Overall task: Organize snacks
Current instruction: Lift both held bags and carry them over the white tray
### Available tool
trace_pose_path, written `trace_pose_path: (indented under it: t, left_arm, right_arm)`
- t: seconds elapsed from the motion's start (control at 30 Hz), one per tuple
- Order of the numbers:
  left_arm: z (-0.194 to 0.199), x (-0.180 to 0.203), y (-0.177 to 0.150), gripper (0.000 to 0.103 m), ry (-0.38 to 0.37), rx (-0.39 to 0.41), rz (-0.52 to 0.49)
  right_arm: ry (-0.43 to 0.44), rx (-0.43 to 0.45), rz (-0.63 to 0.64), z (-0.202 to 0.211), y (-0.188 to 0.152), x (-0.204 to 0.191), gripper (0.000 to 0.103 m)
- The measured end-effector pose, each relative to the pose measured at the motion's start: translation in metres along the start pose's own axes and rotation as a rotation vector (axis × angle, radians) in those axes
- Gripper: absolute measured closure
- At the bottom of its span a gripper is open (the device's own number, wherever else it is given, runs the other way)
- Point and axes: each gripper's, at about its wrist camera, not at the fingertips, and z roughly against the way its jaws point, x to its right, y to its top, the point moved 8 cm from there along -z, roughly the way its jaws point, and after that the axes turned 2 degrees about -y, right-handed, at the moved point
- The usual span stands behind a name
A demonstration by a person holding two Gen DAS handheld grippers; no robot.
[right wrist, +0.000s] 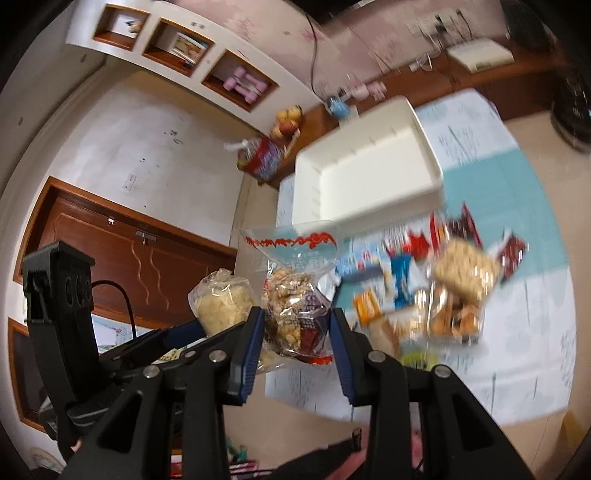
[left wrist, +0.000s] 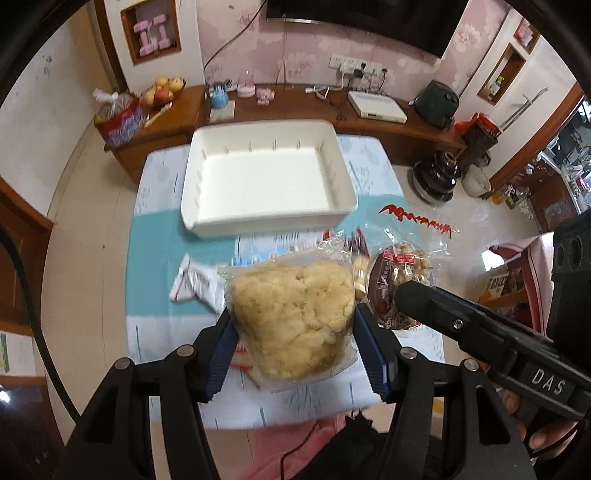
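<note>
White bin (left wrist: 269, 173), plain all over. Blue and white table cloth (left wrist: 159, 218) with small prints. Pale yellow crumbly snack (left wrist: 291, 317) in a clear bag. Brown nutty snack (right wrist: 291, 314) in a clear bag with a red zigzag strip on top and a dark red label. Black grippers with blue pads (left wrist: 221, 354). Pink flowery wallpaper (left wrist: 229, 33). Brown wooden door (right wrist: 122, 254).

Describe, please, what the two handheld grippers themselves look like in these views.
Both the left gripper and the right gripper are matte black plastic frames with triangular cut-outs and round silver pivot bolts. Their jaws carry ribbed dark-blue pads. The right gripper's body bears a raised "DAS" marking, seen from the left wrist. A thin black cable curls beside the left gripper in the right wrist view.
</note>
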Motion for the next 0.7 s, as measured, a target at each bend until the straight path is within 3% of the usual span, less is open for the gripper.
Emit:
trace_pose_path:
  t: [0.3, 0.47, 0.7]
  left_arm:
    - [-0.022, -0.009, 0.068, 0.043, -0.044, 0.068, -0.022]
    - [-0.047, -0.023, 0.099, 0.043, -0.082, 0.122, -0.043]
    - [-0.093, -0.05, 0.128, 0.043, -0.146, 0.123, -0.011]
  right_arm:
    - [-0.015, 0.11, 0.007, -0.012, 0.065, 0.003, 0.067]
    - [-0.021, 0.129, -0.023, -0.033, 0.097, 0.01, 0.067]
    - [-0.039, 0.105, -0.065, -0.078, 0.128, 0.025, 0.067]
